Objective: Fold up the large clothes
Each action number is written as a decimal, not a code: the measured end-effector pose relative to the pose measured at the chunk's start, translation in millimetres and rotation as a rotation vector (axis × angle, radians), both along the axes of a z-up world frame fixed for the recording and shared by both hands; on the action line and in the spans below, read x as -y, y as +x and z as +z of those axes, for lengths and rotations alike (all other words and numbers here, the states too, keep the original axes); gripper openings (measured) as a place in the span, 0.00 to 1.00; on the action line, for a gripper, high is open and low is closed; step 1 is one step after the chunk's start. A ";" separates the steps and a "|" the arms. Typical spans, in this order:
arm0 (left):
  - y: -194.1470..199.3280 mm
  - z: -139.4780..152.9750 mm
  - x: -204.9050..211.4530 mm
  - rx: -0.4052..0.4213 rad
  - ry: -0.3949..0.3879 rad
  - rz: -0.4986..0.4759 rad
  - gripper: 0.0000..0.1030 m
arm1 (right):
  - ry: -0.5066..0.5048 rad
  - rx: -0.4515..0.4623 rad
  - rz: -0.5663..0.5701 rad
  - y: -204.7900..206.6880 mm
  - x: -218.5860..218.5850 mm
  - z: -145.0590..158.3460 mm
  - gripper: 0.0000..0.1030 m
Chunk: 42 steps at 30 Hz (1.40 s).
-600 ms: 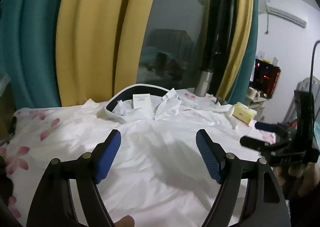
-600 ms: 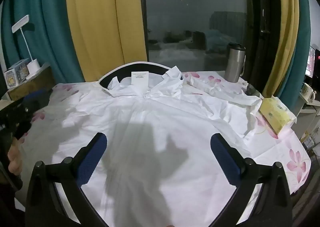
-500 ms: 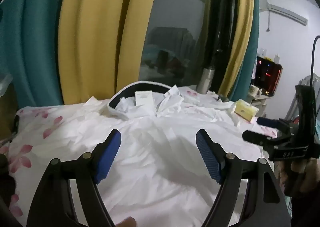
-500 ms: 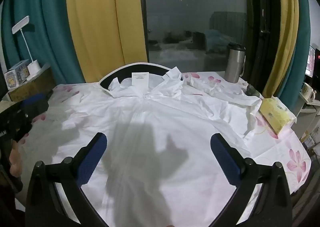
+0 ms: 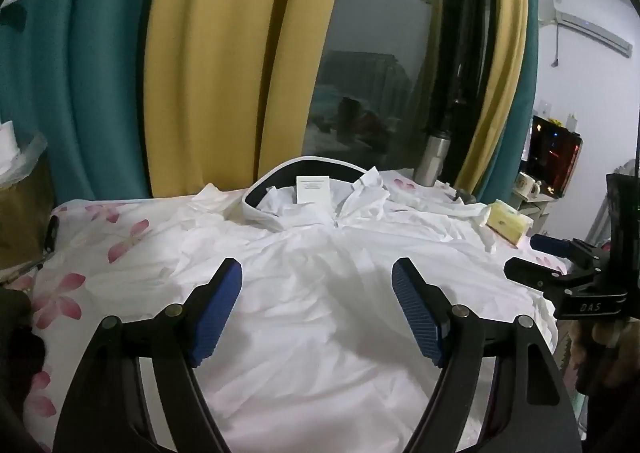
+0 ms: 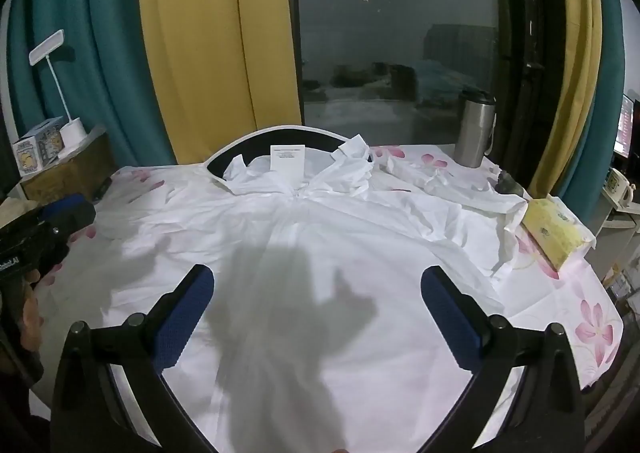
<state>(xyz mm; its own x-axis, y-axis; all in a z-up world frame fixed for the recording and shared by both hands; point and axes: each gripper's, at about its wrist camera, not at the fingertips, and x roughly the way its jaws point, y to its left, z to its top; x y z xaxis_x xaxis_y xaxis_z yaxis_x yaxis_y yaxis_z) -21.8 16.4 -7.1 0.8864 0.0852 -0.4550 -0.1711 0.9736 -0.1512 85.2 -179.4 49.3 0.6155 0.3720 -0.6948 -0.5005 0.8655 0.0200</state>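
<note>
Left hand-held gripper (image 5: 316, 305) released, jaws wide, nothing between; white garment (image 6: 320, 253) spread flat on the floral tabletop (image 6: 580, 293), collar at 12 o'clock; steel tumbler (image 6: 476, 133) at 1 o'clock; right hand-held gripper (image 6: 316, 313) released, empty.

Thin, crinkly white cloth garment (image 6: 320, 253); beside its right sleeve, a brushed-metal tumbler (image 6: 475, 133); ribbed matt blue pads (image 5: 416, 317) on the jaws.
</note>
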 end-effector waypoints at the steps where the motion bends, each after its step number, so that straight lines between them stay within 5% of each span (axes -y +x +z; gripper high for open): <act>1: 0.4 0.1 -0.6 -0.001 0.001 -0.001 0.78 | 0.000 0.000 0.000 0.0 -0.3 0.0 0.99; 42: 5.6 -0.3 3.8 -0.028 0.019 0.027 0.78 | 0.005 -0.014 -0.009 2.3 7.7 -1.9 0.99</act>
